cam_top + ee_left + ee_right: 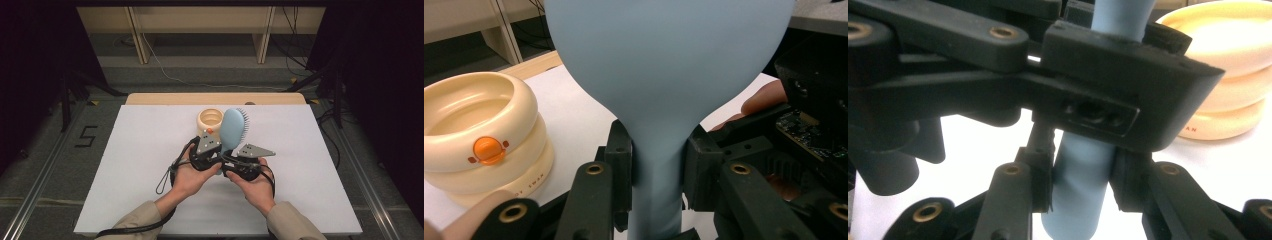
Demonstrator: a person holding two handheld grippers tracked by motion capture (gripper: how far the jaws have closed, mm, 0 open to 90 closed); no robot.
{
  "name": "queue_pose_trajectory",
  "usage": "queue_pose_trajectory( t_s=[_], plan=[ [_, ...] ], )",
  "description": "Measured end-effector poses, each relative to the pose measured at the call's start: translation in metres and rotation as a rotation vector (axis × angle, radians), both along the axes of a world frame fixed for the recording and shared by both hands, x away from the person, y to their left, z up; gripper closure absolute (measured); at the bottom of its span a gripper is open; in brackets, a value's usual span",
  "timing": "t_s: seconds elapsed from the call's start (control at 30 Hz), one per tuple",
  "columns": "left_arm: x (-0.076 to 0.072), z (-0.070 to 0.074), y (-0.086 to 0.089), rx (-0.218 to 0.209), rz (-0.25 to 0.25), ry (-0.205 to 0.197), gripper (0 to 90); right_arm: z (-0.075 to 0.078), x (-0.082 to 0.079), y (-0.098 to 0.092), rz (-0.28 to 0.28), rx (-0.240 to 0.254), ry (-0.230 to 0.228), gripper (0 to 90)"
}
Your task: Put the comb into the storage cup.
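Observation:
A light blue hairbrush [232, 128] stands upright over the middle of the white table [140, 165], bristles facing right. My left gripper [214, 156] is shut on its handle just under the head [658, 165]. My right gripper [226, 165] is shut on the same handle [1080, 192] lower down, close beneath the left one. A cream ring-shaped pot with an orange button [210, 121] stands just behind and left of the brush [484, 145]. Both hands meet at the table's centre.
A wooden edge [215, 98] runs behind the white table top. Wooden furniture legs [137, 35] and cables lie on the floor beyond. A strap loop [162, 181] hangs from the left gripper onto the table.

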State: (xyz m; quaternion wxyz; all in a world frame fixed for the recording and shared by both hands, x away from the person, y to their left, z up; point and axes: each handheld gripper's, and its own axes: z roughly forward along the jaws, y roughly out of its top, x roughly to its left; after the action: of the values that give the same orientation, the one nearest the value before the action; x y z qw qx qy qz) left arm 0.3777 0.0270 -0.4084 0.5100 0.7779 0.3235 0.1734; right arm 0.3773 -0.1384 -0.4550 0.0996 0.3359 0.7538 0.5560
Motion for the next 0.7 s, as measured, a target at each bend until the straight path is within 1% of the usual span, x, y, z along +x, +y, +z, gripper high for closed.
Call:
queue_pose_trajectory(
  t_s=[0.13,0.47,0.57,0.7],
  plan=[
    [-0.0005,0.0007,-0.0004,0.001,-0.003,-0.006,69.3,0.0006,-0.0006,-0.0002,-0.005,0.007,0.007,67.3],
    [-0.0005,0.0032,-0.0001,0.005,-0.010,-0.025,67.3,0.0024,-0.0010,-0.0014,-0.010,0.010,-0.004,67.5],
    [0.0000,0.0045,0.0006,0.006,-0.008,-0.033,63.7,0.0031,-0.0010,-0.0020,-0.015,0.011,-0.007,67.5],
    [0.0009,0.0060,0.0016,0.004,-0.004,-0.045,55.8,0.0040,-0.0004,-0.0039,-0.020,0.013,-0.009,67.6]
  ],
)
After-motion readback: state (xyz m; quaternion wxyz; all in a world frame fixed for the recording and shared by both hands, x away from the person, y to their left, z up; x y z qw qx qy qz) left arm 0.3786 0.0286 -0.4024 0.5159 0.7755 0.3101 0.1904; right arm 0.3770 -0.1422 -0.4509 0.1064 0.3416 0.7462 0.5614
